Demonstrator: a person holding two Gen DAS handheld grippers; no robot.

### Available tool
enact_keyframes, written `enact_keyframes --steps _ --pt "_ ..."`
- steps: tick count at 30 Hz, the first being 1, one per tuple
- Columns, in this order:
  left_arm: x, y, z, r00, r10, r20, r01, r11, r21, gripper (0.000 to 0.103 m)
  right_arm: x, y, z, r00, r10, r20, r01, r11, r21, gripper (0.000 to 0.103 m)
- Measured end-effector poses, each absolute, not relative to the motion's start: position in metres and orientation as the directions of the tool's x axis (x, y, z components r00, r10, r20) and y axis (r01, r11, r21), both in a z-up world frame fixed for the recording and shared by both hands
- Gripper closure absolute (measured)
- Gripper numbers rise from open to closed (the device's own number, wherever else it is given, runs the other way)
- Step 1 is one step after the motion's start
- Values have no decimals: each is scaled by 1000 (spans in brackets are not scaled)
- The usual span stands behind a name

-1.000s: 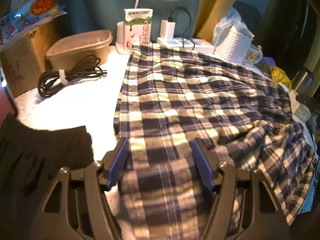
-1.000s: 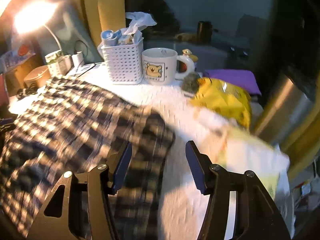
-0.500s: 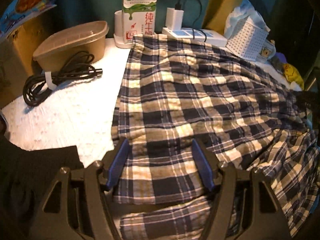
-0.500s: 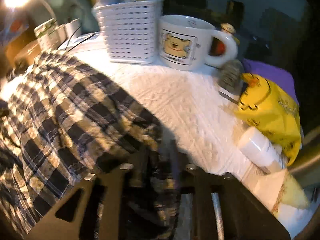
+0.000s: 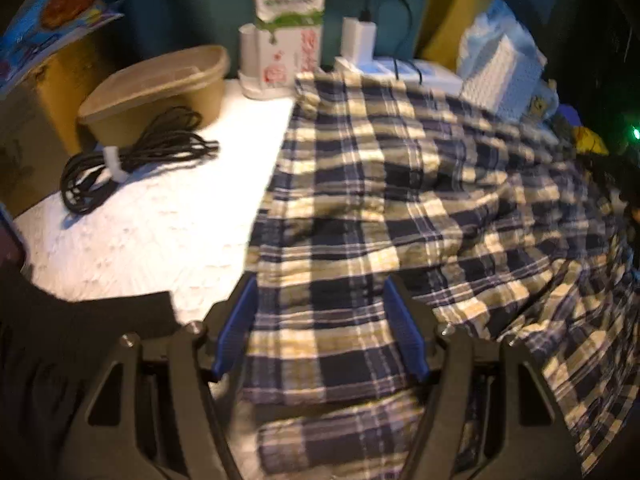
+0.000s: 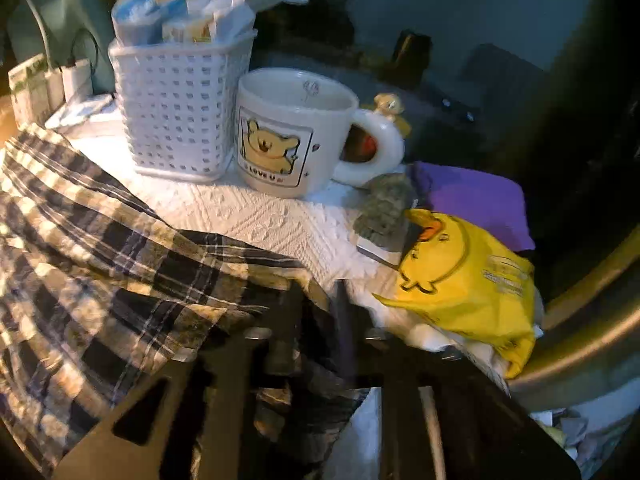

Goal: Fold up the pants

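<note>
White tabletop (image 5: 152,220) | plaid pants (image 5: 400,208) between spread left jaws | right jaws pinch hem

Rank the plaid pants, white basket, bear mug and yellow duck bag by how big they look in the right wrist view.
1. plaid pants, filling the left half.
2. yellow duck bag and white basket: alike, and the bag is nearer, so unranked.
3. bear mug, smallest.
</note>
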State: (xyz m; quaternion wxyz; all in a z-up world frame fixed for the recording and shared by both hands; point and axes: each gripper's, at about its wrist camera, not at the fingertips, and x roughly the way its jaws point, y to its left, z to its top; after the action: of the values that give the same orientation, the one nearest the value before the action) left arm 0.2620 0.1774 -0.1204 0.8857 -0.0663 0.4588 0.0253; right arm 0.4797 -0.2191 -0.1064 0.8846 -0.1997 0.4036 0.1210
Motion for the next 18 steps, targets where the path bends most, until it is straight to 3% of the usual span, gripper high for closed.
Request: enact_keyframes --steps 2,9,18 --pt "251 180 -110 613 -32 -789 -103 987 -120 37 463 -225 -93 646 102 -756 -396 892 -218 43" --pt "194 167 -87 663 -72 -746 -71 985 -158 28 384 -237 -70 638 179 -749 -477 856 -202 43" --pt "106 124 -90 668 -173 -723 21 976 -215 27 300 -267 -68 643 175 -745 -465 863 -198 43"
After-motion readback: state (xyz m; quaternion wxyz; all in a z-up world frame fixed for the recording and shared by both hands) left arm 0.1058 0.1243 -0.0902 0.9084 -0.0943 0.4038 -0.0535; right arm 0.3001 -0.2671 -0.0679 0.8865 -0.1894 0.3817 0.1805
